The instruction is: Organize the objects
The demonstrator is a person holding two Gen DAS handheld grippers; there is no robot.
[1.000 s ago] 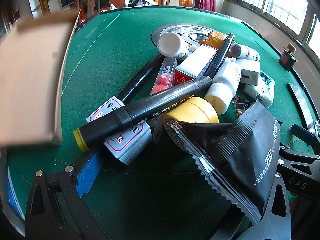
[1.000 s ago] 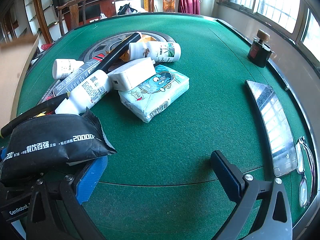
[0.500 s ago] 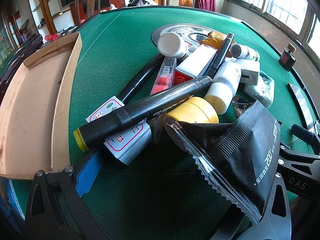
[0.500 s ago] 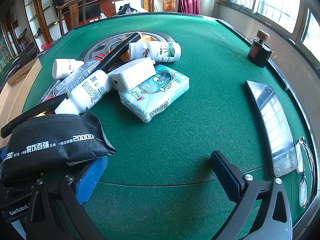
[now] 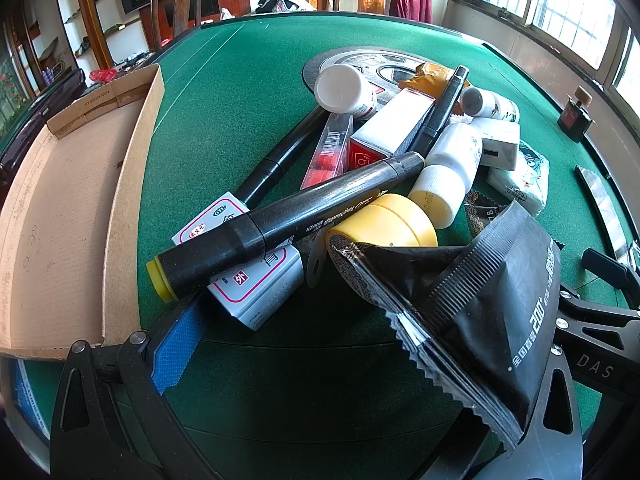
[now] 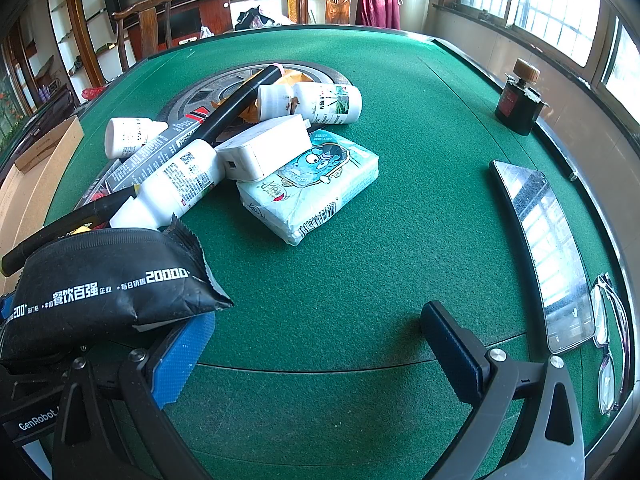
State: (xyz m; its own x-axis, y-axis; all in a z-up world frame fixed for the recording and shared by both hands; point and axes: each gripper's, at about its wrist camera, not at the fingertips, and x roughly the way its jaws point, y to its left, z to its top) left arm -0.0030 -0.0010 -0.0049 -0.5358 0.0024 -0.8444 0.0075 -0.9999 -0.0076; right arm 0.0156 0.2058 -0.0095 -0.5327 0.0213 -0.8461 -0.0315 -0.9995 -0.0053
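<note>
A heap of objects lies on the green felt table (image 5: 240, 92): a thick black marker with a yellow cap (image 5: 288, 224), a yellow tape roll (image 5: 384, 224), a red-and-white medicine box (image 5: 256, 284), white bottles (image 5: 448, 168), a white charger (image 6: 264, 152), a tissue pack (image 6: 308, 184). A black foil packet (image 5: 480, 312) lies over my left gripper's right finger; it also shows in the right wrist view (image 6: 100, 280). My left gripper (image 5: 340, 344) is open at the heap's near edge. My right gripper (image 6: 316, 344) is open and empty over bare felt.
A shallow open cardboard box (image 5: 68, 216) lies on the table's left side. A dark ink bottle (image 6: 518, 100) stands at the far right edge. A phone (image 6: 548, 252) and eyeglasses (image 6: 612, 340) lie along the right rim. A round metal plate (image 6: 224, 84) sits under the heap.
The cardboard box came down on the table's left side and now lies still. Both grippers and the heap have not moved.
</note>
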